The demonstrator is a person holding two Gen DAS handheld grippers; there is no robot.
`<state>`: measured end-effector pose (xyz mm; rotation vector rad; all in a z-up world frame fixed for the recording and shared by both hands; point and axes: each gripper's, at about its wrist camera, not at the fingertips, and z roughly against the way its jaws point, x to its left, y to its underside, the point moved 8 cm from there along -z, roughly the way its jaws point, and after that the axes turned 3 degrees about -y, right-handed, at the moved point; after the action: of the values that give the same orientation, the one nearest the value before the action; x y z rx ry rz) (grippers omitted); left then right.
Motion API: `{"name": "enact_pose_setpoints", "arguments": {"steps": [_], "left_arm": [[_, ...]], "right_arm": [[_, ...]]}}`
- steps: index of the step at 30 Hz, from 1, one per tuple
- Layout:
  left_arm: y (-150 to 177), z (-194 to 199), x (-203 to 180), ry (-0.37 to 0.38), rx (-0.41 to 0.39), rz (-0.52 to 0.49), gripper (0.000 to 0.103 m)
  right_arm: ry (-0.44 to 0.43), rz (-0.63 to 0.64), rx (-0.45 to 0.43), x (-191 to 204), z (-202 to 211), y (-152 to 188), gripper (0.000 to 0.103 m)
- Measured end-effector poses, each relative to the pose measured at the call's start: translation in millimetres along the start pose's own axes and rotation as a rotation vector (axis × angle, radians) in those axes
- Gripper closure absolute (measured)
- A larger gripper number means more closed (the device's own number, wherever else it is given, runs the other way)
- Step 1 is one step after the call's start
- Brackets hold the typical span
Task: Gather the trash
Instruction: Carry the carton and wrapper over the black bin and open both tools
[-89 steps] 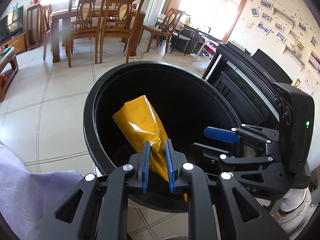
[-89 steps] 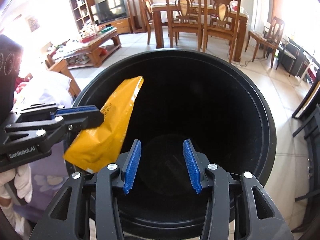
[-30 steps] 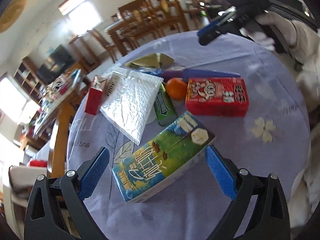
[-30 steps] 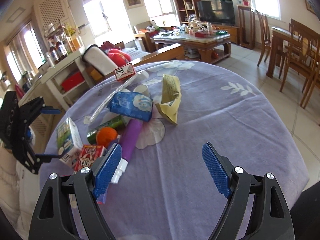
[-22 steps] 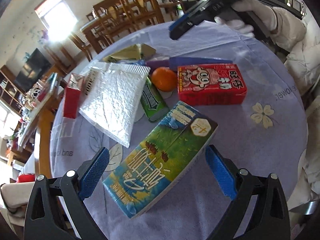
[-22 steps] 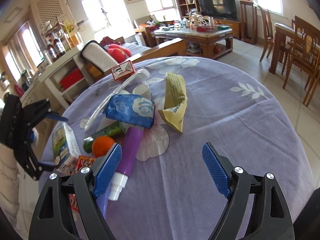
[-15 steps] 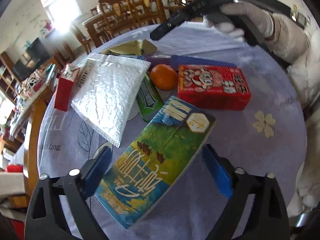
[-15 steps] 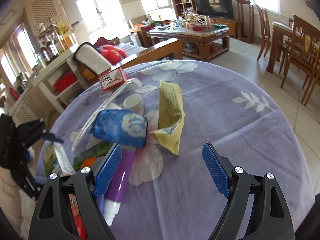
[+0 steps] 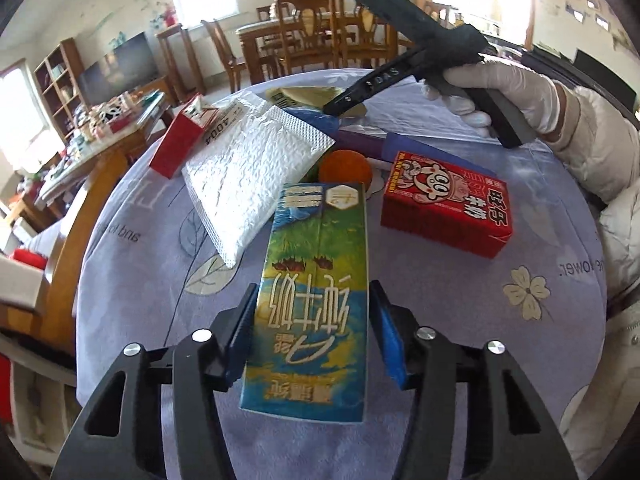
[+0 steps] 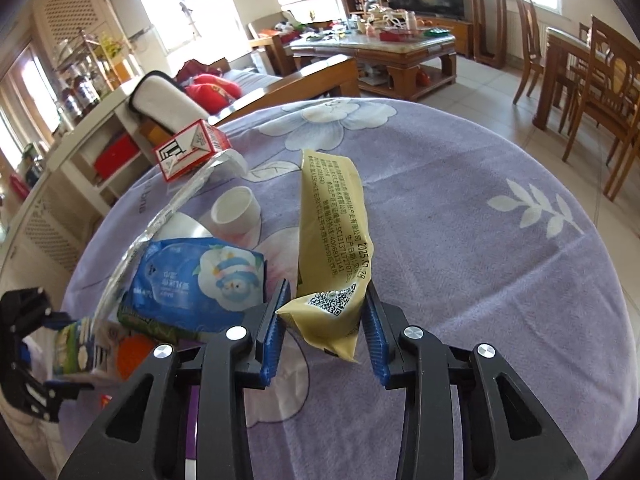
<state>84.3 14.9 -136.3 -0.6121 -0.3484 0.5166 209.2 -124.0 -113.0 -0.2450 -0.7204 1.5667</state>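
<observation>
My left gripper (image 9: 314,336) has its jaws closed in against both long sides of a green-and-blue milk carton (image 9: 316,280) that lies on the purple tablecloth (image 9: 460,304). My right gripper (image 10: 323,332) has its jaws around the near end of a pale yellow snack wrapper (image 10: 334,240) and both pads touch it. The right gripper also shows in the left wrist view (image 9: 348,100), held by a white-gloved hand at the table's far side. The left gripper shows at the left edge of the right wrist view (image 10: 44,320).
On the cloth lie a red milk box (image 9: 444,200), an orange (image 9: 346,166), a silver bubble mailer (image 9: 256,172), a small red-and-white carton (image 10: 192,152), a blue wipes pack (image 10: 200,280), a white cup (image 10: 236,210) and a purple bottle (image 9: 368,146). Wooden chairs (image 10: 600,88) stand beyond.
Both grippers have moved in and narrowed their jaws: the left around the milk carton, which now lies lengthways between the jaws, the right around the yellow wrapper's near end.
</observation>
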Motion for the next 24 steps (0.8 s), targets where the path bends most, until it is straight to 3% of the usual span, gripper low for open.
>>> {"name": "enact_pose_setpoints", "arguments": {"steps": [8,14,24], "left_arm": [[2,4,5,-0.042,-0.036,0.104,0.054],[-8,19,1,-0.052,-0.109,0.173,0.054],[-52,34,-36,-0.036,-0.229,0.257,0.054]], "right_arm": [[-0.047,-0.037,-0.047,-2,21,9,0.068],[-0.082,-0.034,-0.098,-4,58,22,0.068],[-0.108,-0.043,-0.18,-25,129,53,0.068]]}}
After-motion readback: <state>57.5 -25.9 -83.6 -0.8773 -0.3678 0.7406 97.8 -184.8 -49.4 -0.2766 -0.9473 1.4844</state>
